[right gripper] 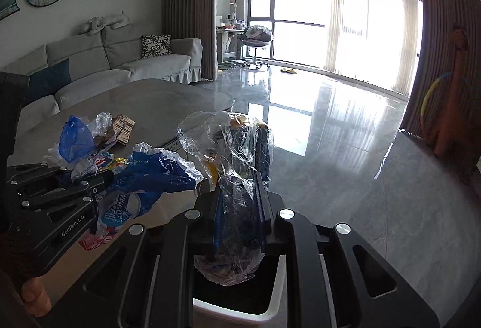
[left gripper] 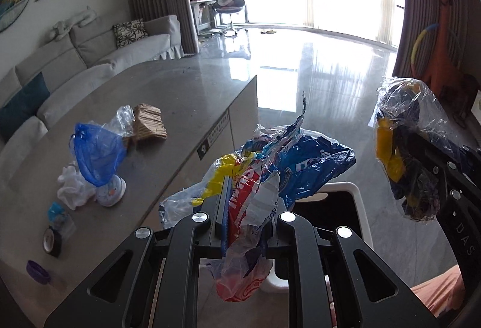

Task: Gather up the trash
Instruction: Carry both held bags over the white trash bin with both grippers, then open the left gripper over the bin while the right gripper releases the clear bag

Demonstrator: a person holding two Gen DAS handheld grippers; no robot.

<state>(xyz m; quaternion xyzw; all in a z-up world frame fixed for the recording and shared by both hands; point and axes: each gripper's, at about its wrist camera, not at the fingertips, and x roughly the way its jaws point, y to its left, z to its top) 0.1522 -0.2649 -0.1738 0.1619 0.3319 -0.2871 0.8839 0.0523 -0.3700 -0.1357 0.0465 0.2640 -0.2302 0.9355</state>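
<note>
Your grey oval stone table point(left gripper: 186, 87) carries leftover litter, with a blue mesh bag point(left gripper: 96, 156) among it. Over the white-rimmed bin point(right gripper: 272, 302), your left gripper point(left gripper: 243, 207) clamps crumpled printed plastic bags point(left gripper: 282, 165); your right gripper point(right gripper: 240, 192) pinches a clear plastic wrapper point(right gripper: 228, 144).

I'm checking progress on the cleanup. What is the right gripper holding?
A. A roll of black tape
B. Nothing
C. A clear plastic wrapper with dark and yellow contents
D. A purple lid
C: the right gripper is shut on a crinkled clear wrapper, held above the white bin.
</note>
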